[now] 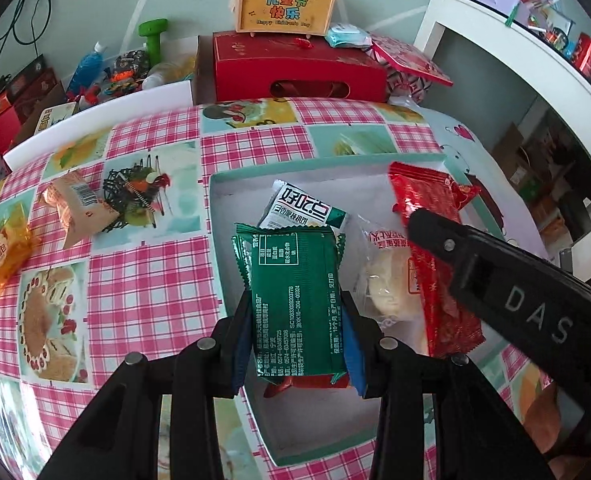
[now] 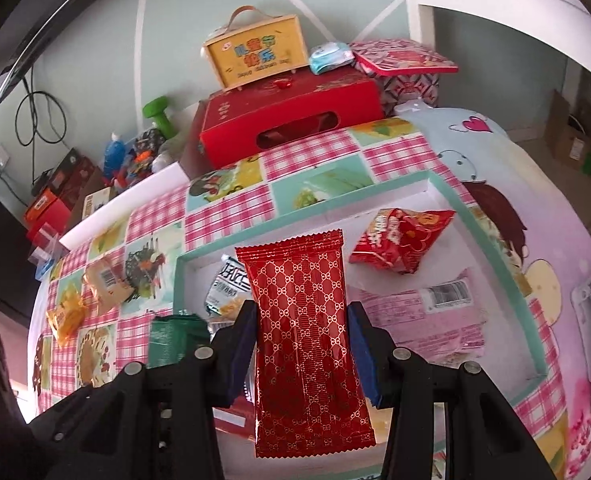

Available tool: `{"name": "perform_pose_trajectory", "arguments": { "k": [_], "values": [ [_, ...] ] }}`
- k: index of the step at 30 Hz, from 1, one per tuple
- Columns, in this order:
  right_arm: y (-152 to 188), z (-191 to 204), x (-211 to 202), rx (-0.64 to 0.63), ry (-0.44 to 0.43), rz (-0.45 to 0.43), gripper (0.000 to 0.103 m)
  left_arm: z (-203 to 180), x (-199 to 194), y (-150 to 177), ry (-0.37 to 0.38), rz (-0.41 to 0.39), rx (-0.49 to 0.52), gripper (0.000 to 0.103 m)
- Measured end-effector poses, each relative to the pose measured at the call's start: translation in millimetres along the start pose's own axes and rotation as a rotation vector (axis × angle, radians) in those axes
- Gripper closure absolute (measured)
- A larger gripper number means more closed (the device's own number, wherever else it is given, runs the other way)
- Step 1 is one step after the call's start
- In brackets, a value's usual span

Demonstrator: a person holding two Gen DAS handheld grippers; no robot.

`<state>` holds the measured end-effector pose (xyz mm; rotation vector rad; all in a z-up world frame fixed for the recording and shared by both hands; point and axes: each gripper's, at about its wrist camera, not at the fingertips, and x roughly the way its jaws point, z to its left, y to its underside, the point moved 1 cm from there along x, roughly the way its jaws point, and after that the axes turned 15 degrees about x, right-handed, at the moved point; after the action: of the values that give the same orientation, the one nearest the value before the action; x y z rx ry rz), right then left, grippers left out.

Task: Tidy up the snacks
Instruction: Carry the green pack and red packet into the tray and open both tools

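Pink-checked oilcloth surface (image 1: 143, 280) carrying a shallow teal-rimmed box (image 1: 215, 216), left gripper (image 1: 295, 332) angled steeply down, clenched on a flat green foil packet (image 1: 295, 300) above the box, right gripper (image 2: 303, 344) likewise angled, grasping a glossy red patterned packet (image 2: 307, 340) with crimped ends.

Left gripper (image 1: 295, 316) angled steeply down, fingers clamped; right gripper (image 2: 301, 344) likewise, fingers clamped

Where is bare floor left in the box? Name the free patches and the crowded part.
Box: bare along the far wall, behind the crumpled red bag, and between that bag and the white packet. Crowded: the near half, around the pink packet. The green packet and red packet are gripped above.
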<state>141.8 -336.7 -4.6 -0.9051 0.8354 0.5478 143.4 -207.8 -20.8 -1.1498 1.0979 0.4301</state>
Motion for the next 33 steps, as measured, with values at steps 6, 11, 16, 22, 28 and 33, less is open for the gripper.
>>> {"name": "perform_pose_trajectory", "arguments": {
  "k": [6, 11, 16, 22, 28, 33],
  "values": [
    [-3, -19, 13, 0.042, 0.075, 0.009, 0.055, -2, 13, 1, 0.016, 0.017, -0.003, 0.062],
    [-10, -37, 14, 0.089, 0.097, 0.008, 0.055, -10, 18, -2, 0.031, 0.014, 0.013, 0.062],
    [-12, -45, 11, 0.107, 0.106, 0.003, 0.055, -22, 20, -4, 0.036, 0.014, 0.043, 0.062],
    [-14, -49, 11, 0.117, 0.113, 0.001, 0.053, -31, 23, -4, 0.032, 0.017, 0.069, 0.062],
    [-15, -50, 10, 0.125, 0.118, 0.004, 0.05, -28, 20, -6, 0.014, 0.016, 0.06, 0.043],
    [-16, -48, 8, 0.12, 0.117, 0.001, 0.04, -23, 13, -8, 0.013, 0.008, 0.044, 0.037]
  ]
}}
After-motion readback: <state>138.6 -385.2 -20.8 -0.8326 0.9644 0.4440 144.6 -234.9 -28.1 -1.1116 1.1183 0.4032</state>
